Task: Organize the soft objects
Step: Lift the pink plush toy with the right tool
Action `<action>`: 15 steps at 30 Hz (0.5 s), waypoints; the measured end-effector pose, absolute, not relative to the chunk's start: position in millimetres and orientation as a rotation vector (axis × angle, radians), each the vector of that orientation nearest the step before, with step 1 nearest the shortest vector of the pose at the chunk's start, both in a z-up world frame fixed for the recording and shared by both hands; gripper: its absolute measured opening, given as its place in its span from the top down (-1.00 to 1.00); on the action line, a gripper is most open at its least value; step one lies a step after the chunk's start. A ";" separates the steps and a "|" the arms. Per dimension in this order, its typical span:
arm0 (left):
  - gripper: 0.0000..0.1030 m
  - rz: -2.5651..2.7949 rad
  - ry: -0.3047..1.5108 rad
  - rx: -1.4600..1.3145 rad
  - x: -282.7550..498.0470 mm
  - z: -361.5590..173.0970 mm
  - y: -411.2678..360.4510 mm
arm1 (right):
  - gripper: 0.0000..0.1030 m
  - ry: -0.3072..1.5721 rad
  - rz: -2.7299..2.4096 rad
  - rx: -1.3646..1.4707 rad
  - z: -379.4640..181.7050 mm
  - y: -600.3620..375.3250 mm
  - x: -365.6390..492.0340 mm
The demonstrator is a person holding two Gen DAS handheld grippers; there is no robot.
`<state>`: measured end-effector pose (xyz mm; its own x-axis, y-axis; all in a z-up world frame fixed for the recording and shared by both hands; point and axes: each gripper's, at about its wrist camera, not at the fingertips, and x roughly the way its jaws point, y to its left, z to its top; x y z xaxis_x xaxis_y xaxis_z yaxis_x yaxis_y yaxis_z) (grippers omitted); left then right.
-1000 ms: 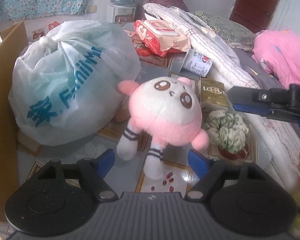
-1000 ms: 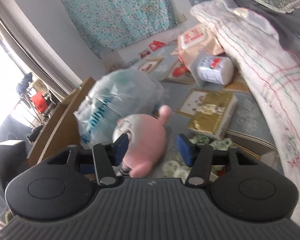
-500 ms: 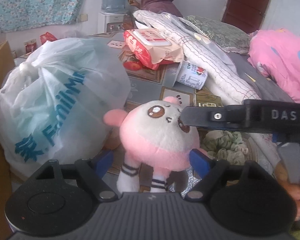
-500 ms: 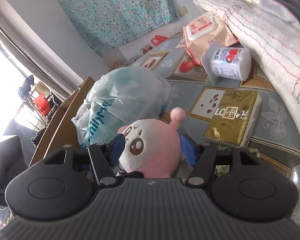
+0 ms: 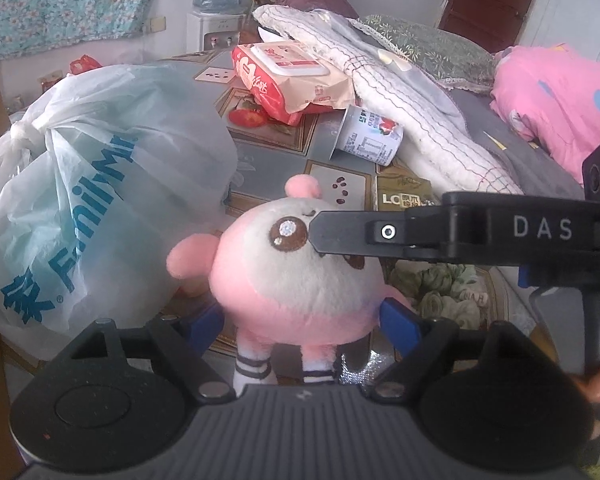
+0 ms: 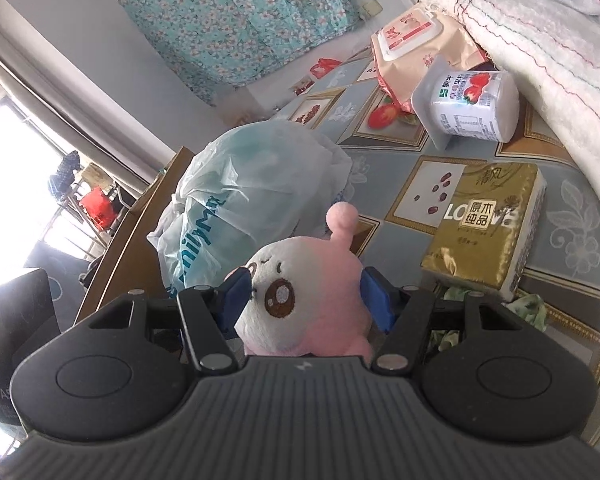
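A pink and white plush toy (image 5: 300, 280) with brown eyes and striped legs stands on the patterned table. My left gripper (image 5: 300, 324) is open with its blue pads on either side of the toy's lower body. My right gripper (image 6: 306, 300) has its blue pads pressed on both sides of the toy's head (image 6: 300, 300), seen from the side. In the left wrist view the right gripper's black finger (image 5: 380, 234) lies across the toy's face. A green and white fabric flower (image 5: 440, 292) lies right of the toy.
A tied white plastic bag (image 5: 92, 208) fills the left. A gold tissue pack (image 6: 488, 228), a yogurt cup (image 6: 468, 106) and a wet-wipes pack (image 5: 292, 76) lie behind. A white blanket (image 5: 400, 100) and pink bedding (image 5: 560, 108) lie right. A wooden edge (image 6: 132, 232) is left.
Both grippers have moved in on the plush toy. The right gripper's pads have closed onto its head, and the left gripper's pads now flank its lower body.
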<state>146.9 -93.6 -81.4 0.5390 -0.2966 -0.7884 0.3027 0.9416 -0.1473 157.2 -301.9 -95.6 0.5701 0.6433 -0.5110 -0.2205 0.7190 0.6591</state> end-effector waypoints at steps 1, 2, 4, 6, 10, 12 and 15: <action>-0.66 -0.358 0.937 0.005 145.8 -81.0 -93.6 | -0.19 0.816 0.542 0.581 -95.9 -302.2 156.5; -0.66 -0.360 0.938 0.005 144.4 -80.4 -94.0 | -0.19 0.817 0.543 0.583 -95.3 -303.5 155.2; -0.66 -0.364 0.940 0.003 141.0 -79.0 -94.6 | -0.20 0.818 0.543 0.582 -95.0 -303.6 152.9; -0.66 -0.370 0.947 -0.002 137.4 -78.0 -95.1 | -0.20 0.819 0.542 0.577 -94.3 -303.7 150.0; -0.66 -0.380 0.956 -0.022 131.1 -77.5 -93.8 | -0.20 0.819 0.541 0.571 -93.2 -303.4 145.4; -0.66 -0.387 0.962 -0.034 128.3 -76.9 -93.1 | -0.20 0.819 0.539 0.568 -92.4 -303.4 144.1; -0.66 -0.394 0.961 -0.040 125.4 -77.1 -91.9 | -0.20 0.816 0.537 0.566 -92.7 -303.6 141.7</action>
<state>125.4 -91.9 -77.1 0.5076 -0.3446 -0.7897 0.3094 0.9283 -0.2062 141.7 -303.6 -92.7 0.5711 0.6376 -0.5170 -0.2227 0.7265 0.6501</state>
